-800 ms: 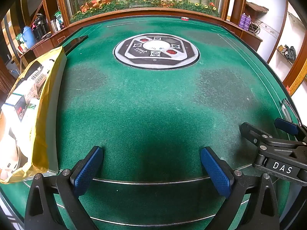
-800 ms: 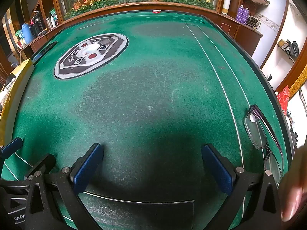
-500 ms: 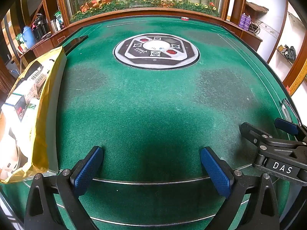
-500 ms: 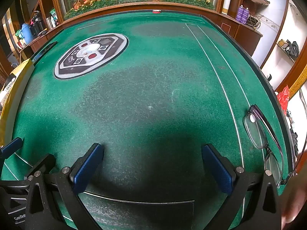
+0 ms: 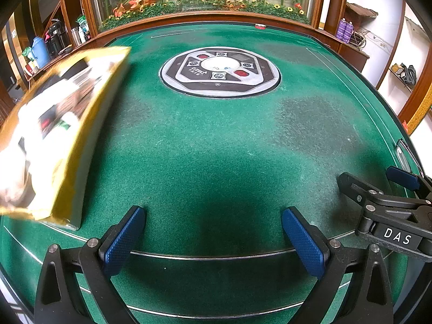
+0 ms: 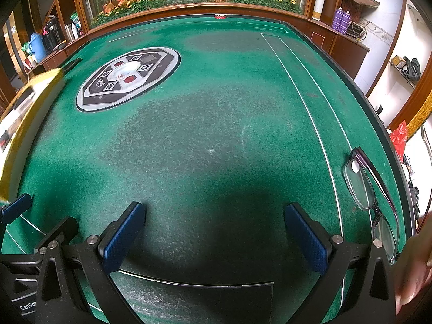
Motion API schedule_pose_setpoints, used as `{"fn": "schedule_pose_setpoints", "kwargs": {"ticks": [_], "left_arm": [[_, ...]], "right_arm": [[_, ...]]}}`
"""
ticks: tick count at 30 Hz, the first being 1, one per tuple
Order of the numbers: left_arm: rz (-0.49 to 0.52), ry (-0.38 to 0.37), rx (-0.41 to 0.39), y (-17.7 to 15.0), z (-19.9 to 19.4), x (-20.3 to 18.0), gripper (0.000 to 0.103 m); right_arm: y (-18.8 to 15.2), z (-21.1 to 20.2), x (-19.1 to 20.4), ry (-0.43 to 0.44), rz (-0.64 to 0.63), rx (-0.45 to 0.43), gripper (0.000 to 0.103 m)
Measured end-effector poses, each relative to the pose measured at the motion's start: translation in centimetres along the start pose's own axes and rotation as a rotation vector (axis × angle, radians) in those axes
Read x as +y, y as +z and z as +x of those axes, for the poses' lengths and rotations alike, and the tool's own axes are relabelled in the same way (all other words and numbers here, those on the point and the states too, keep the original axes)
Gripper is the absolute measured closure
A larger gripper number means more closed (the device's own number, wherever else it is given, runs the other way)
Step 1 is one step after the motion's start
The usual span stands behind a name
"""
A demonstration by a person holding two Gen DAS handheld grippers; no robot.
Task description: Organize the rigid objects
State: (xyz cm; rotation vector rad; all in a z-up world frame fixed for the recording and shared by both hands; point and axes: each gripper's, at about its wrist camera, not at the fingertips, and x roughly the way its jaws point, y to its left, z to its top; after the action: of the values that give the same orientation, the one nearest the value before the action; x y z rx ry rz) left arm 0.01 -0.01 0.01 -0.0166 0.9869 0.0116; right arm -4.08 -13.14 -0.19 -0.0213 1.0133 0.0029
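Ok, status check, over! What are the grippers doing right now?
Left gripper open, empty. Right gripper open, empty. Yellow box blurred at table's left edge; glasses at right edge. Nothing between.

A motion-blurred yellow box is running off the left edge, its printed labels smearing beyond reading.

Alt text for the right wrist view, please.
The open right gripper hangs empty over a green felt table; folded eyeglasses lie near the right edge, a blurred yellow box sits far left.
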Motion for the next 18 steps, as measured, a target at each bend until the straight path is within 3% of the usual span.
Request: {"fn": "schedule_pose_setpoints", "kwargs": {"ticks": [18], "left_arm": [[-0.005, 0.003, -0.001, -0.21, -0.16, -0.07, 0.000]], "right_arm": [[0.02, 0.00, 0.02, 0.001, 0.000, 0.000, 0.000]]}}
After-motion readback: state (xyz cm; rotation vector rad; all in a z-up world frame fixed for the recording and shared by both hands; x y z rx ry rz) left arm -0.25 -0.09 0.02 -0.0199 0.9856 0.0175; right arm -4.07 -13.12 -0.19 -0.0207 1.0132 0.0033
